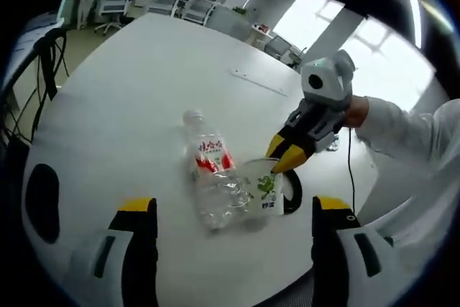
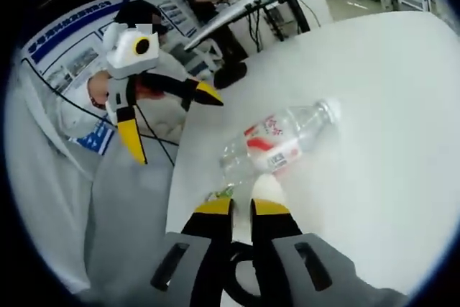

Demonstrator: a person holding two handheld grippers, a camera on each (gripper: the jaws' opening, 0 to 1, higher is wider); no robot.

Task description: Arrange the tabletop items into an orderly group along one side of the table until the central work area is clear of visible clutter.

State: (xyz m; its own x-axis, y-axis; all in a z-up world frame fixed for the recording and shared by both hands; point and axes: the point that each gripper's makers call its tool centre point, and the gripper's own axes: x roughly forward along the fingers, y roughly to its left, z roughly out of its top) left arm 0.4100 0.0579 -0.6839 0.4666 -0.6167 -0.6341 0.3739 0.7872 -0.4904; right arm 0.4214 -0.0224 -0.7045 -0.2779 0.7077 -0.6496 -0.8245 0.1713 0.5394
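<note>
The right tool [image 1: 286,157] is pinched on the rim of a cup [image 1: 262,186], which touches a lying bottle [image 1: 212,174] on the worktop [image 1: 144,84]. The left tool [image 1: 226,246] gapes wide, holding nothing, with both items just ahead between its jaws.

Bottle and mug at your worktop's near edge.
Your clear, red-labelled water bottle [image 1: 210,177] lies flat, touching the upright frog-print mug [image 1: 263,190].

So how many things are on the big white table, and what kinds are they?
Plastic bottles: 1, the clear bottle lying on its side.
Cups: 1, the white mug with a green picture, pinched at its rim by the right gripper.
Flat white strips: 1, the strip farther back.
Total: 3
</note>
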